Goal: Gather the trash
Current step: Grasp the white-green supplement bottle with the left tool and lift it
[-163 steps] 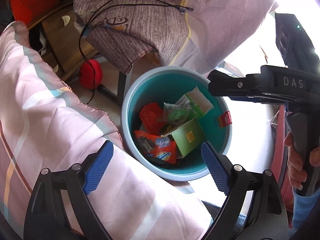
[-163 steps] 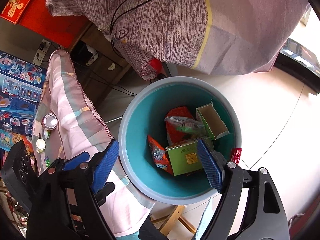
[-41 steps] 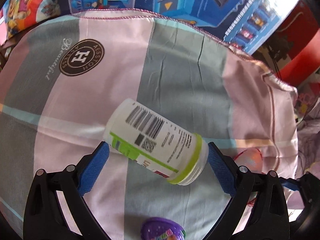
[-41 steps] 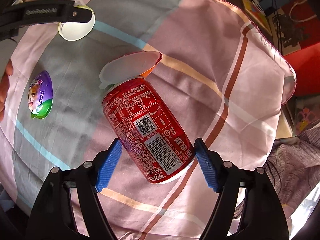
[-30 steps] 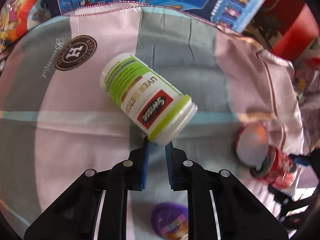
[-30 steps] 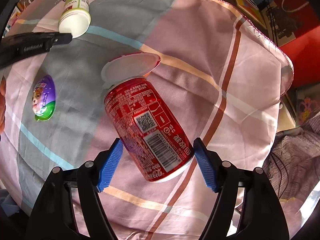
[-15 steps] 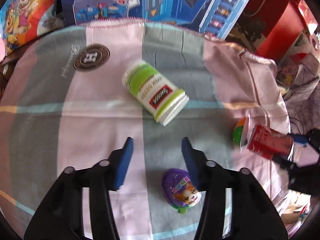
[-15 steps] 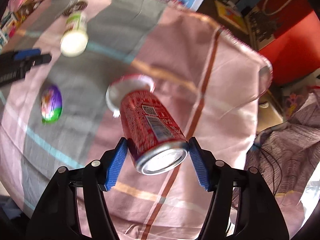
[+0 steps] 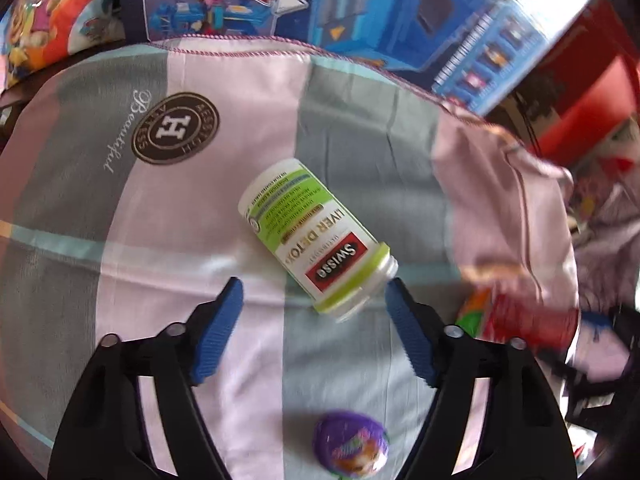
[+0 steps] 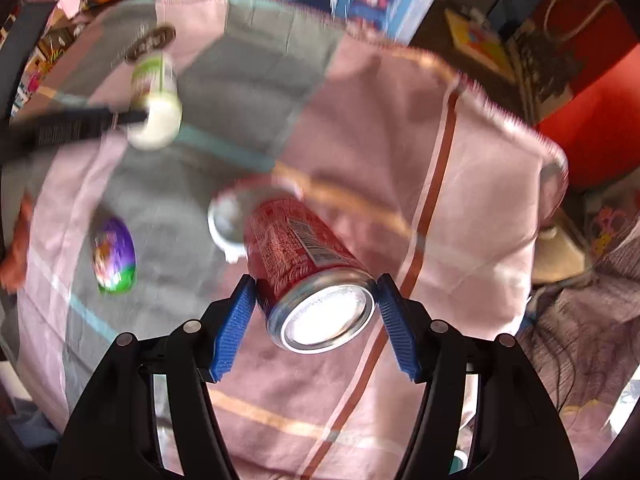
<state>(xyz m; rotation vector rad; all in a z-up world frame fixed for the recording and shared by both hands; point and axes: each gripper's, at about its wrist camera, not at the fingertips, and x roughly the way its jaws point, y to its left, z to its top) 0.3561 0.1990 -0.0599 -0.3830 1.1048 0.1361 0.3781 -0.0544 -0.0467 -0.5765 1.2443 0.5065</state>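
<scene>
A white pill bottle (image 9: pixel 316 240) with a green label lies on its side on the pink and grey cloth (image 9: pixel 160 240). My left gripper (image 9: pixel 312 296) hovers at its cap end. The jaws are opening, and the pads stand clear of the bottle on both sides. A purple egg-shaped wrapper (image 9: pixel 350 446) lies nearer to me. My right gripper (image 10: pixel 316 292) is shut on a red cola can (image 10: pixel 308 256), held tilted above the cloth with its shiny end towards the camera. In the right wrist view the pill bottle (image 10: pixel 156 100) sits far left beside a left finger (image 10: pixel 80 126).
A small cup with a white lid (image 10: pixel 226 220) lies just behind the can, and the purple egg wrapper (image 10: pixel 114 258) lies to its left. Blue toy boxes (image 9: pixel 400 20) line the cloth's far edge. A red object (image 10: pixel 600 120) and a grey knit fabric (image 10: pixel 580 340) lie to the right.
My left gripper went from shut to wide apart and came back close to the bottle's cap end. My right gripper lifted the can off the cloth and tipped its end towards the camera.
</scene>
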